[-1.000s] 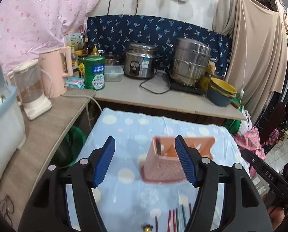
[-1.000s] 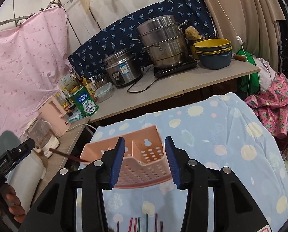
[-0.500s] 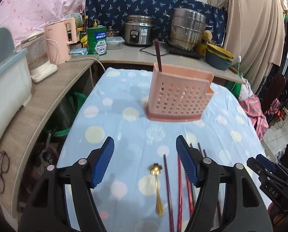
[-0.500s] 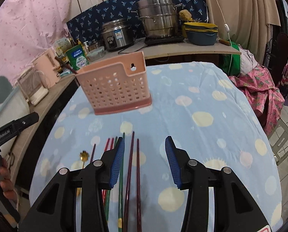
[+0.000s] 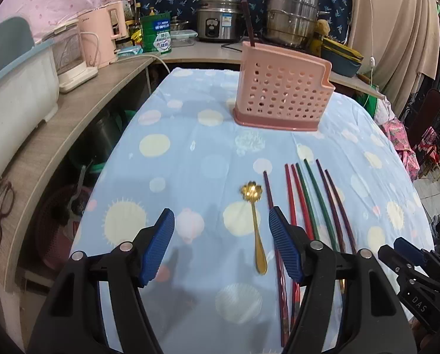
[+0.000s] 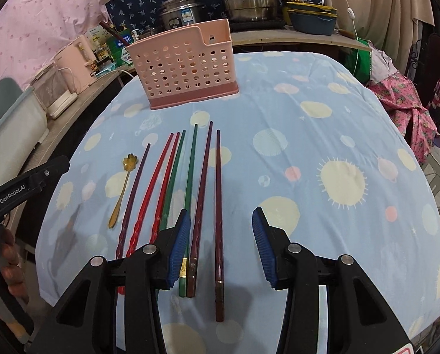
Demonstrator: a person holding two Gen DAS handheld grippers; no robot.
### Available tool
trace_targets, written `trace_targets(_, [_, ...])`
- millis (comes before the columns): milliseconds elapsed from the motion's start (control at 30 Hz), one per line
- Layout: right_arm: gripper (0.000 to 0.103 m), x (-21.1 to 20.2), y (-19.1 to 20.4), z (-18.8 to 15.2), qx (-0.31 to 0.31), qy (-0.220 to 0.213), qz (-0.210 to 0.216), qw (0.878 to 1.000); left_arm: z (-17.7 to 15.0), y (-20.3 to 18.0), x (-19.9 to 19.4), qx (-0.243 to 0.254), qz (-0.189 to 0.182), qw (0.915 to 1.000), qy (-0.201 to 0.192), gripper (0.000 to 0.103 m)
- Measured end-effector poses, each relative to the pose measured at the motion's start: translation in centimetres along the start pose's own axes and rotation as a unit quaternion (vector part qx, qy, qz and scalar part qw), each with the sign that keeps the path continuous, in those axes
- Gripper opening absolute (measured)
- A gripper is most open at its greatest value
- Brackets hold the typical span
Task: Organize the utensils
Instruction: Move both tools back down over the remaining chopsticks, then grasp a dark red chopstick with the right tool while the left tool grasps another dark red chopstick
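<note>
We see pink holder upright, well ahead of grippers, 1 dark chopstick in it. Gold spoon & 7 chopsticks flat, just ahead of jaws.

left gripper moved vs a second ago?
Yes. The left gripper has pulled back and down from the pink holder, now open over the gold spoon.
</note>
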State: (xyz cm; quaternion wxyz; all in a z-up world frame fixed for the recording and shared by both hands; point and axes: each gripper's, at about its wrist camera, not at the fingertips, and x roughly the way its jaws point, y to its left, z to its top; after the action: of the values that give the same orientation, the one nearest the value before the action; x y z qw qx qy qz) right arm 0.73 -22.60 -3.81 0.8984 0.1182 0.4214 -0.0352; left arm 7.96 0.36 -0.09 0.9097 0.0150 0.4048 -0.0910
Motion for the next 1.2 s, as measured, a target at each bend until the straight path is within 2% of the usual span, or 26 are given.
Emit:
trace_targets(233, [0.043,0.0,-0.5,-1.9,0.004,0.017,0.004,1.0,-2.3,0.5,0.2,-0.007,0.01,0.9997,0.02,0.063])
trace_targets(567, [0.043,0.9,-0.1,-3.5,-0.009,0.033,0.0,0.999,-3.7,1.0,0.7,-0.015,0.011,0.9991,0.038,0.063])
trace_targets(700, [0.04,1.4,0.0,-3.8,-0.013,0.041,-0.001,0.999,-4.4,0.9,1.1,-0.014,0.01,0.9987,0.049,0.063])
trace_targets(967, [0.026,2.3,0.4,-4.2,-0.021,0.055,0.0,0.998,-5.4,0.7,1.7,-0.013,0.004,0.9978,0.065,0.063])
trace_targets(1200, [0.019,2.6,0.4,-4.3,-0.031,0.051,-0.012,0.998,-5.6,0.3,1.6,-0.011,-0.007,0.9974,0.071,0.063])
